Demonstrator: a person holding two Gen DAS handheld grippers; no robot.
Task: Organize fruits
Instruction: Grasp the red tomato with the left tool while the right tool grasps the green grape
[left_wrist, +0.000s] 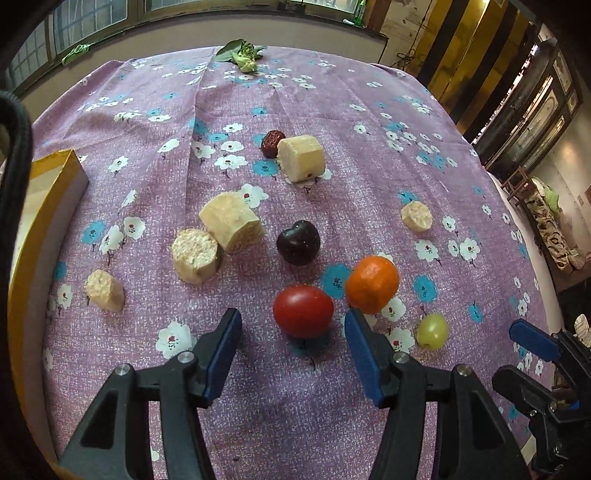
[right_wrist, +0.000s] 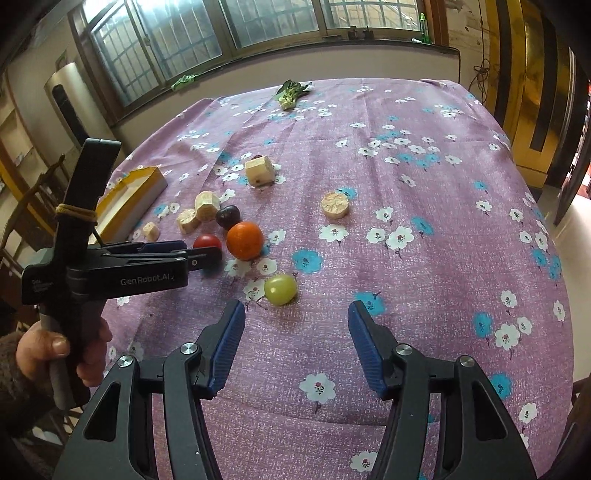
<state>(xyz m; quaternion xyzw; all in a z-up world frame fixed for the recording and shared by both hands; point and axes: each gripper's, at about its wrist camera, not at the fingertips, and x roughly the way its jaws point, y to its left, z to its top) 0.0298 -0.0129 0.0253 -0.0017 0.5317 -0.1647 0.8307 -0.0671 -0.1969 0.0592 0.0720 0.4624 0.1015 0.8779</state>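
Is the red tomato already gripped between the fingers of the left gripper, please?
No, the red tomato rests on the cloth ahead of the open left gripper, touching neither finger.

Black left gripper (right_wrist: 207, 251) with blue pads, "GenRobot.AI" lettering, silver screws, yellow band; fuzzy brown sleeve (right_wrist: 14, 373).

We are seeing daylight coming through barred windows (right_wrist: 207, 33) running along the far wall (right_wrist: 332, 62). A table under a purple flowered cloth (right_wrist: 424, 229) is filling the room's middle. A dark glass-fronted cabinet (left_wrist: 543, 107) is standing at right.
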